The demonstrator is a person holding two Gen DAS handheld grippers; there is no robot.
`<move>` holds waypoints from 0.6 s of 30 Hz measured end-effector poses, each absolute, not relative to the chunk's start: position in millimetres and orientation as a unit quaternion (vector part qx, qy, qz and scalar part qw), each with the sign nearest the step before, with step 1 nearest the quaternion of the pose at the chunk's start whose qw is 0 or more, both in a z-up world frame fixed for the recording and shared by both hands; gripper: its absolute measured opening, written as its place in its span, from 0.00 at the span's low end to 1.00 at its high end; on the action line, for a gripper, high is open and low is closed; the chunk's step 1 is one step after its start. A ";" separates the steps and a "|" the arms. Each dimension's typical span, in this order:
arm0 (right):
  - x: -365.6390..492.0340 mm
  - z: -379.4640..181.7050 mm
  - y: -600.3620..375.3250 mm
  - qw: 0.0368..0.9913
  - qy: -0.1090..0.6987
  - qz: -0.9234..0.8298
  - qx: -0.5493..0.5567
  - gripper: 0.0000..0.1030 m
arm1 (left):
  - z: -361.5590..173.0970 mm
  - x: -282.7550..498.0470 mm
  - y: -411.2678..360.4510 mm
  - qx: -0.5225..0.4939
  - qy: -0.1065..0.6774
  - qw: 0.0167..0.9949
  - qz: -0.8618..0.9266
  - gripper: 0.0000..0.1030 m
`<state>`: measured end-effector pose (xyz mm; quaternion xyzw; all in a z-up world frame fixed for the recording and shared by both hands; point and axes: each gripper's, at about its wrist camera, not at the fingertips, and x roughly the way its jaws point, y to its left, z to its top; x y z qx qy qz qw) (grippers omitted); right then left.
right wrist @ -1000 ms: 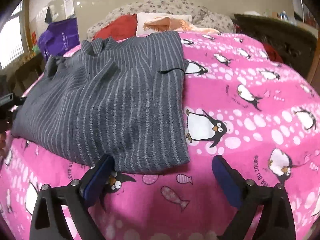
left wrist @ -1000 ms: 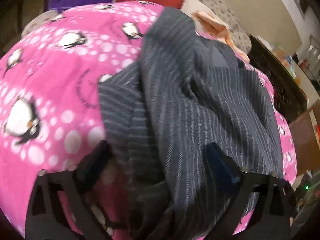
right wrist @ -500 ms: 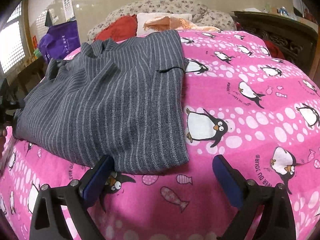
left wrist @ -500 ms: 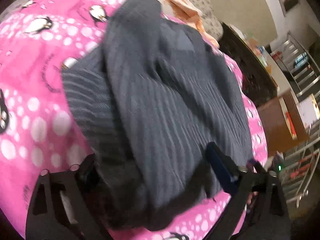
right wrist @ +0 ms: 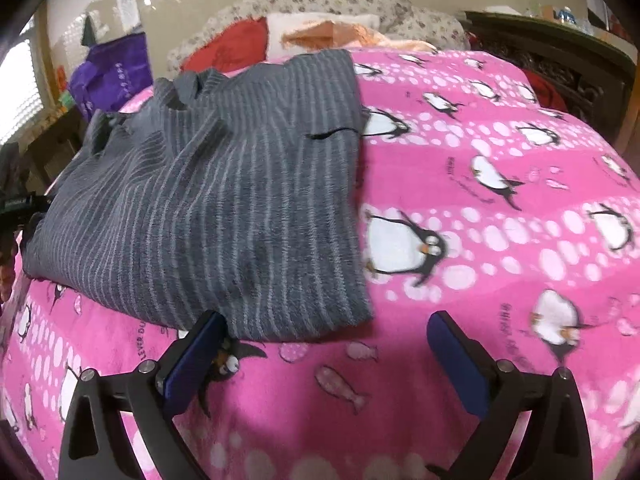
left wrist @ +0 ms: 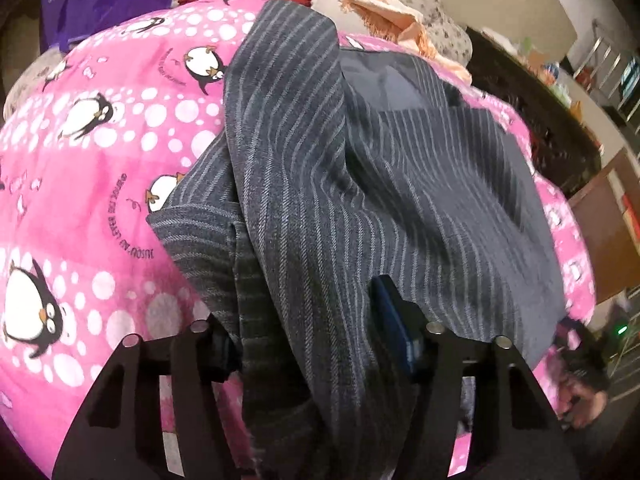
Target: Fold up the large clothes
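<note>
A grey pin-striped garment [right wrist: 208,208] lies folded on the pink penguin blanket [right wrist: 500,184]. In the left wrist view the same garment [left wrist: 360,184] fills the middle, and a bunched fold of it runs down between my left gripper's [left wrist: 308,344] fingers, which have closed in on it. The left fingertip is hidden under the cloth. My right gripper [right wrist: 324,344] is open and empty, just above the blanket at the garment's near corner, its left finger [right wrist: 192,356] close to the hem.
A purple bag [right wrist: 112,72], a red cushion [right wrist: 232,44] and an orange cloth [right wrist: 340,32] lie at the bed's far end. Dark wooden furniture [right wrist: 560,56] stands to the right. The person's other hand [left wrist: 580,392] shows at the bed edge.
The left gripper's fingers have narrowed onto the fold of the garment and the view has swung back towards the blanket. The right gripper has barely moved.
</note>
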<state>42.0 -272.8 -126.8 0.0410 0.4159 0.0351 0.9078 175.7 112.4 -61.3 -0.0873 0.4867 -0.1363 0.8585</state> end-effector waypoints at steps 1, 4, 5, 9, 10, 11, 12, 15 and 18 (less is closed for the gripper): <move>38.5 -120.5 -275.1 0.911 0.410 0.031 0.040 0.95 | -62.2 176.4 108.6 -0.079 0.488 0.858 -0.139 0.66; 22.6 -97.0 -292.1 0.926 0.377 0.011 0.031 0.95 | -65.6 175.6 96.1 -0.046 0.492 0.858 -0.143 0.73; 19.4 -92.6 -299.2 0.928 0.372 0.002 0.025 0.95 | -65.4 175.1 93.7 -0.040 0.495 0.856 -0.144 0.72; 15.2 -91.0 -328.2 0.927 0.374 -0.027 0.026 0.95 | -41.1 171.7 85.3 -0.027 0.478 0.861 -0.170 0.14; 15.9 -93.0 -333.7 0.926 0.375 -0.033 0.027 0.95 | -34.1 172.0 84.1 -0.035 0.472 0.863 -0.180 0.13; 17.3 -96.9 -339.5 0.924 0.379 -0.042 0.027 0.95 | -24.1 172.4 84.2 -0.053 0.463 0.863 -0.195 0.12; 19.5 -100.8 -343.3 0.923 0.380 -0.051 0.026 0.95 | -15.6 173.7 82.8 -0.070 0.458 0.862 -0.207 0.11; 20.0 -114.8 -350.6 0.921 0.379 -0.094 0.009 0.95 | 13.2 178.2 68.0 -0.123 0.437 0.856 -0.245 0.11; 16.2 -130.8 -357.0 0.912 0.389 -0.131 0.010 0.95 | 37.0 187.5 29.9 -0.159 0.425 0.844 -0.287 0.11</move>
